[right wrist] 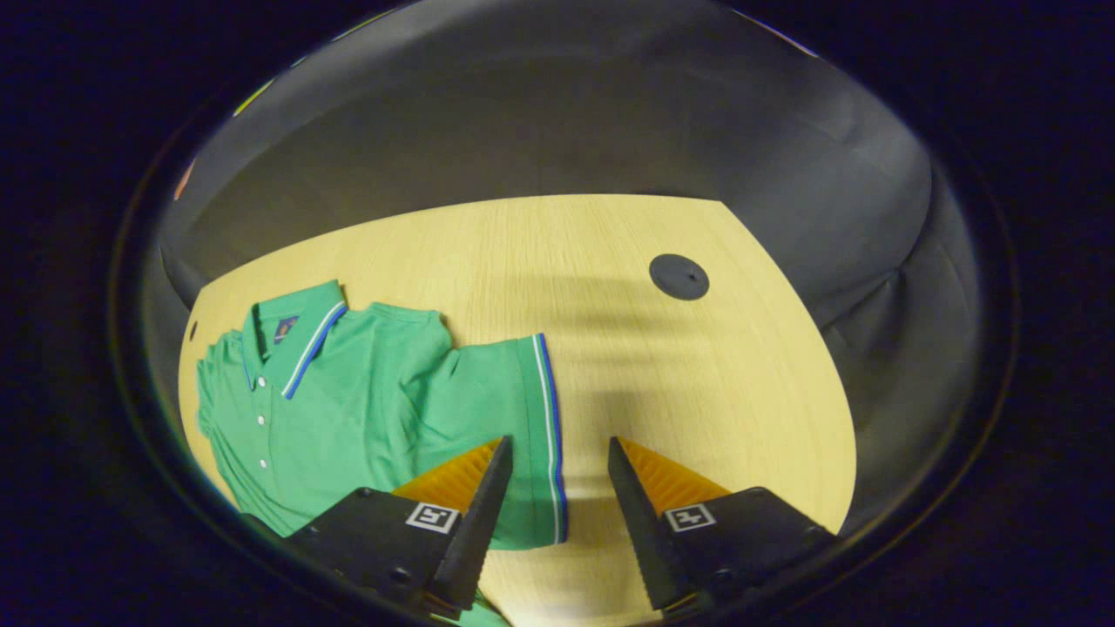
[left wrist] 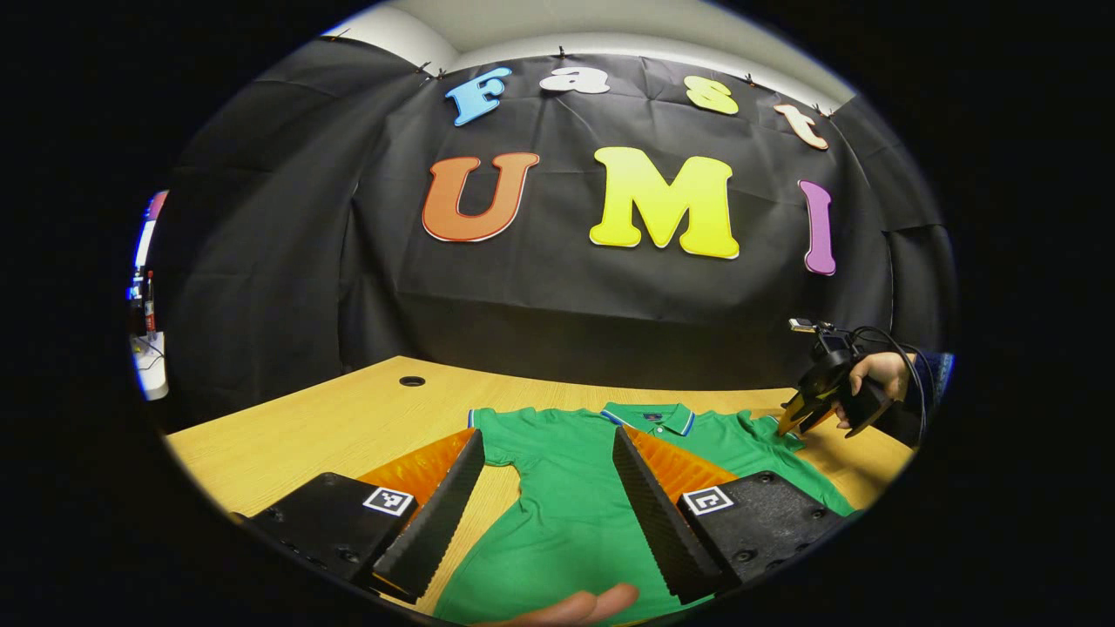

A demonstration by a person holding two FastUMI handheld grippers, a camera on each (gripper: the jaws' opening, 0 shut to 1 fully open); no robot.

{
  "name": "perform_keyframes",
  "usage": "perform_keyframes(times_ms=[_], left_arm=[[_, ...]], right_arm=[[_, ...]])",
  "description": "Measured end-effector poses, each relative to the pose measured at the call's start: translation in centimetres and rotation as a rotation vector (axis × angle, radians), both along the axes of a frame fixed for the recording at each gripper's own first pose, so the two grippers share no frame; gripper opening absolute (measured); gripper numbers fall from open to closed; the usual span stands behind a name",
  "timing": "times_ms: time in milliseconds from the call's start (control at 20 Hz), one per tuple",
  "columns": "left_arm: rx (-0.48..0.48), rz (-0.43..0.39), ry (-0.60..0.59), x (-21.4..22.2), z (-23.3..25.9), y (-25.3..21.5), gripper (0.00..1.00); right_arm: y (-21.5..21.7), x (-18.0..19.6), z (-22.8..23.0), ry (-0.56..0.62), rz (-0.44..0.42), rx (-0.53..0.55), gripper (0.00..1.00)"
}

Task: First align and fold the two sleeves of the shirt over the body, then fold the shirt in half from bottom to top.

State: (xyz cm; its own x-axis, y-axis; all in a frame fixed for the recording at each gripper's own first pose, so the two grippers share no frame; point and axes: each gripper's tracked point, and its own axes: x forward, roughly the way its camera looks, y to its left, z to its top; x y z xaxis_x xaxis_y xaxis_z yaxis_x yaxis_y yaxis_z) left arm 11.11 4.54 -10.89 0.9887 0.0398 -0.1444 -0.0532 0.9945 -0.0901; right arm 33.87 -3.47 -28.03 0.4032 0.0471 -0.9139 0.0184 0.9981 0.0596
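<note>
On the table [right wrist: 662, 366] lies the green shirt [right wrist: 348, 409], flat and face up, collar toward the far wall. My left hand-held gripper [left wrist: 549, 453] hangs released over its body — my right hand-held gripper [right wrist: 557, 461], also released, straddles the striped sleeve [right wrist: 514, 427] hem.

Your left gripper [left wrist: 549, 488] hangs with its jaws apart over the green shirt [left wrist: 566, 505], which lies flat on the wooden table [left wrist: 331, 427], so nothing rises off the cloth to block you, and bare wood runs off to its left as far as a small round hole [left wrist: 412, 380]. Your right gripper [right wrist: 553, 488], jaws apart too, straddles the striped hem of one sleeve [right wrist: 510, 418], with open tabletop beyond it up to a dark round cap [right wrist: 679, 277]. The black cloth wall [left wrist: 610, 305] closes the table's far edge.
</note>
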Motion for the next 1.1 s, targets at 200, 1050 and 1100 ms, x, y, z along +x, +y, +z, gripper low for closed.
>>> perform_keyframes(times_ms=[200,1050,1100], left_arm=[[-0.013,-0.008,0.007,0.0,-0.3,-0.3,0.96],[0.040,0.010,-0.050,-0.9,2.2,0.6,0.96],[0.042,0.013,-0.048,-0.9,2.2,0.7,0.96]], right_arm=[[0.2,0.5,-0.3,0.007,0.005,-0.001,0.63],[0.8,0.3,4.1,-0.109,0.073,0.036,0.00],[-0.1,0.4,4.0,-0.115,0.087,-0.022,0.00]])
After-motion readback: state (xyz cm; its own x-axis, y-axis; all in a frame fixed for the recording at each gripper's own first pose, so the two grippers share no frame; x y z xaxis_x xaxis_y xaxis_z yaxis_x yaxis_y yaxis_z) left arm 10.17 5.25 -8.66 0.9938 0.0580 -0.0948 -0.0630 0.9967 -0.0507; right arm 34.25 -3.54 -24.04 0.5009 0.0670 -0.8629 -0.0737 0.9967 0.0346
